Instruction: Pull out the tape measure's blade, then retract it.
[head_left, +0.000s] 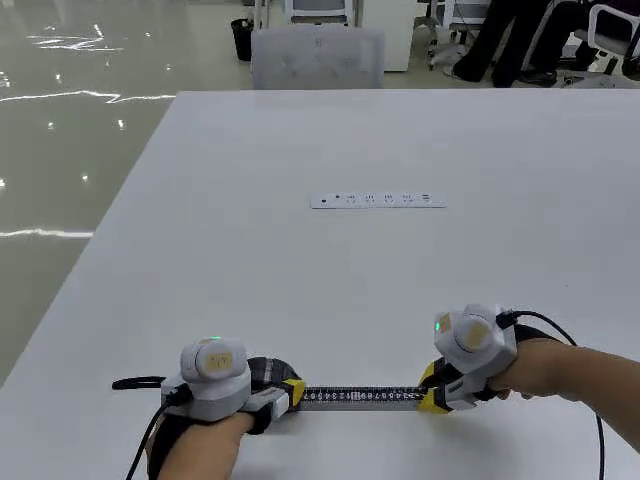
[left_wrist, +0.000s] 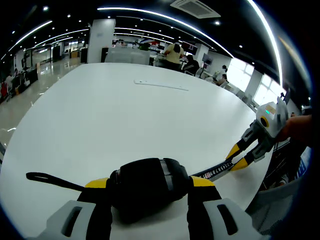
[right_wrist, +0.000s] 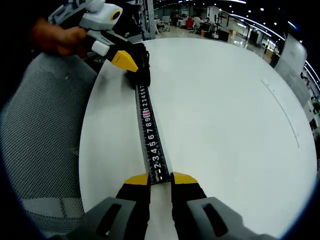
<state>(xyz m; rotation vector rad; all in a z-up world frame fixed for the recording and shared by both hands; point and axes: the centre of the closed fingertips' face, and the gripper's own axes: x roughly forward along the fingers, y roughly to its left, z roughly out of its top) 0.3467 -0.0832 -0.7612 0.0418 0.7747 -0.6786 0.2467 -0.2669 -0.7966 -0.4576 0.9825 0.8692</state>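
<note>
Left gripper (left_wrist: 150, 186): you have it clenched around the black tape measure case (left_wrist: 145, 195), which rests on the counter (head_left: 400, 280).
Blade (right_wrist: 148, 131): drawn out flat along the counter, running from one gripper to the other.
Right gripper (right_wrist: 160, 179): yours is pinching the blade's tip.

Bright, sharp — glare on floor (head_left: 70, 95) (fisheye edges warp).

Black tape measure case (left_wrist: 145, 187); numbered blade (right_wrist: 149, 131) pulled out, straight, lying flat.
</note>
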